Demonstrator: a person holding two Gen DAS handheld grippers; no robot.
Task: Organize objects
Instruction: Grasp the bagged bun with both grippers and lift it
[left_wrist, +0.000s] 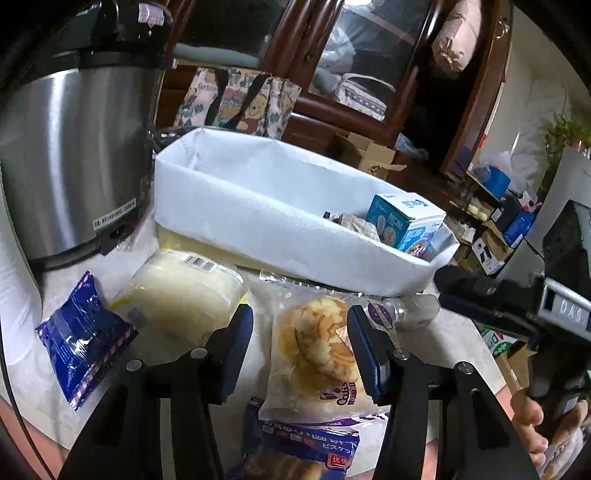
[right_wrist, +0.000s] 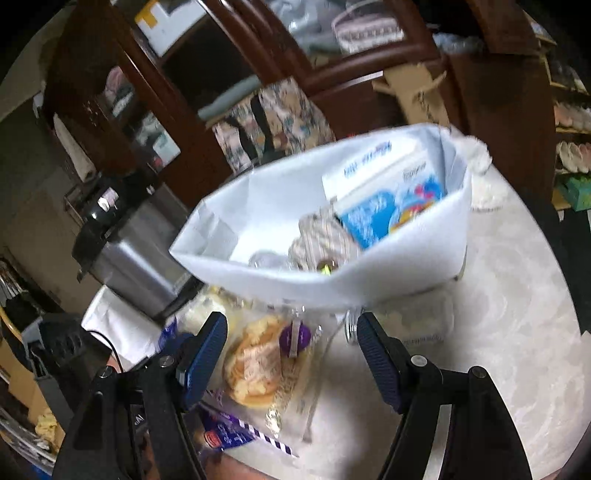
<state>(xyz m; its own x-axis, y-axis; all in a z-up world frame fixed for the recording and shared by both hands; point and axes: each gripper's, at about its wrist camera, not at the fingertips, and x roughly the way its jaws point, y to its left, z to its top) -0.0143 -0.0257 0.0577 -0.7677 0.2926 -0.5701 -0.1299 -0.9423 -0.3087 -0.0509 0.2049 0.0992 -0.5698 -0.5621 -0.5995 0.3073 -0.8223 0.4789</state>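
Note:
A bun in a clear packet lies on the pale tabletop. My left gripper stands open astride it; the right pad is at the packet's edge and the left pad is clear of it. The right wrist view shows my right gripper, open, hovering over the same bun. Behind stands a white fabric basket holding a blue box and crumpled wrappers. Around the bun lie a blue snack packet, a pale bagged item, a biscuit packet and a small purple-labelled bottle.
A steel cooker stands at the left, close to the basket. A cartoon tote bag and a dark wooden cabinet are behind. A hand holds the right gripper's handle at the right edge. Boxes crowd the floor beyond the table.

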